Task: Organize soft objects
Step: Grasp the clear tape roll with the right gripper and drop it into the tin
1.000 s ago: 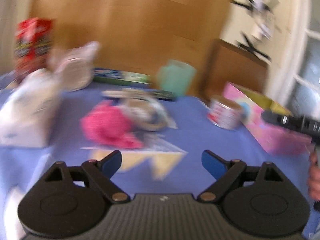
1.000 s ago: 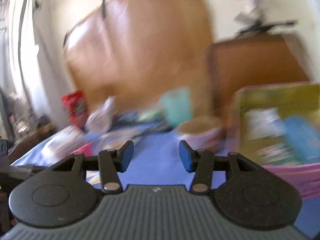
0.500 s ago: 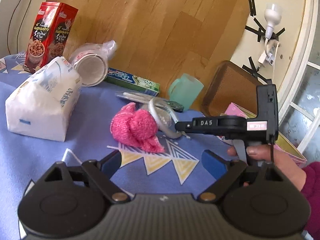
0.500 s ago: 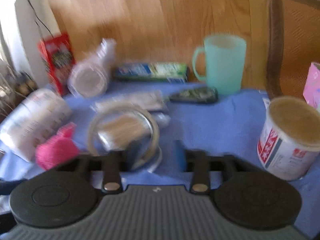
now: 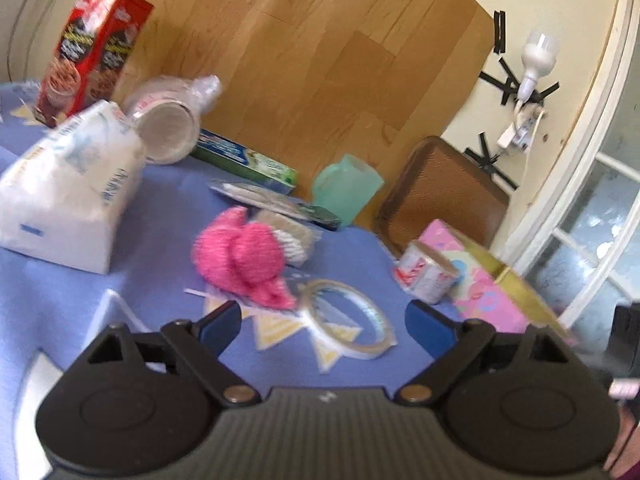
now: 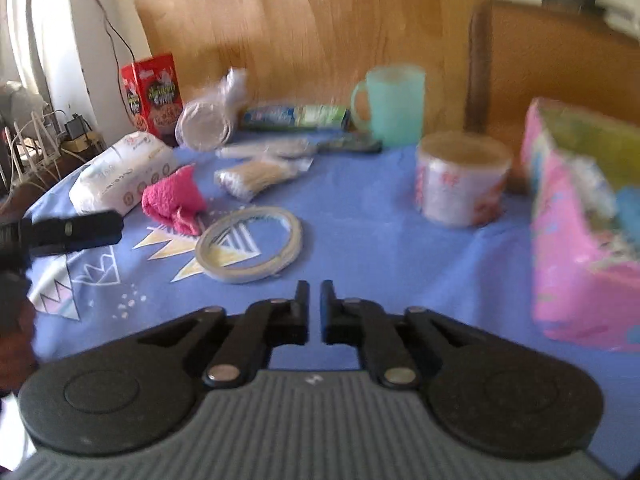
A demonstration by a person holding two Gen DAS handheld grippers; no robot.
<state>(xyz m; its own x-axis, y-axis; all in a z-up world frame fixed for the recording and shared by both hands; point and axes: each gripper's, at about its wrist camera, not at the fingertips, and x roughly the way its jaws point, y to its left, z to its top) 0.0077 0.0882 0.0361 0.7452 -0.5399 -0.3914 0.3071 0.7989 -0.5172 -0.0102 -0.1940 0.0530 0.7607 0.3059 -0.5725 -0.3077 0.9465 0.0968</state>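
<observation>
- Two views to go through, left wrist first: the left gripper [image 5: 322,316] has its jaws spread wide and still widening a touch, nothing between them. The pink cloth [image 5: 244,258] sits just past the tips, a bit left of centre, on the blue tablecloth [image 5: 152,248].
- Same view: a tape ring [image 5: 347,318] lies right up against the cloth's near right edge, and a white tissue pack [image 5: 68,188] sits further left.
- Right wrist view: the right gripper [image 6: 314,308] is nearly shut with a thin gap, opening slightly, holding nothing. The cloth is far left, and the pink box [image 6: 576,240] is off on the right.
- Risk, I reckon: wide jaws going for the cloth could catch the tape ring too, or pinch the tablecloth and drag everything.
</observation>
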